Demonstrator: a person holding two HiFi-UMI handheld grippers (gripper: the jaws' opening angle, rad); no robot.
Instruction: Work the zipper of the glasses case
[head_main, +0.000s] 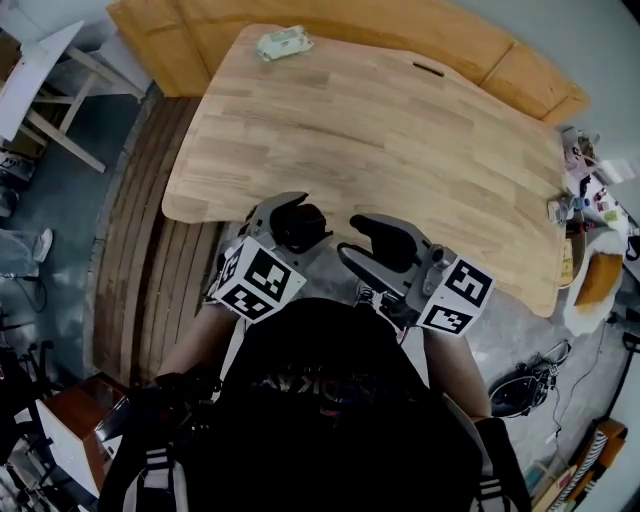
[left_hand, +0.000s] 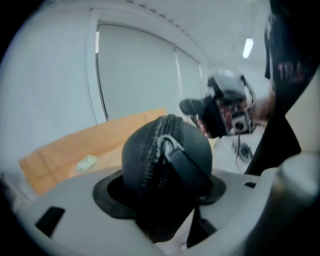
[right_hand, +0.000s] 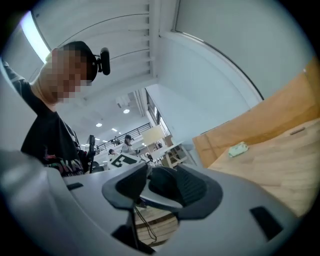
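1. The light wooden bench (head_main: 400, 130), with its curved edges, fills the middle of the head view. A long orange-brown board (head_main: 190, 45) lies along its far side.
2. At the bottom of that view we see the person's black shirt (head_main: 320, 400), with a forearm reaching forward on each side.
3. The grey left gripper (head_main: 297, 222), carrying its black-and-white marker cube (head_main: 258, 280), is held in the air at the bench's near edge. Its jaws stand wide, and the pads press on either side of the glasses case, so it has a firm hold of it.
4. The grey right gripper (head_main: 358, 240) hangs just beside the left one, pointing at the case but apart from it. Its jaws stand partly apart with nothing between them. Through the gap, in the right gripper view, we see only the other gripper's cube and the floor.
5. The black, rounded, fabric-covered glasses case (left_hand: 195, 145) sits clamped in the left gripper, one domed end sticking out past the jaws.
6. The dark zipper (left_hand: 150, 150) runs over that domed end. Its teeth look closed on the part we see, and a black pull strap (left_hand: 187, 167) hangs from a small metal ring.
7. A small pale green packet (head_main: 284, 42) lies on the bench's far edge, well apart from both grippers.
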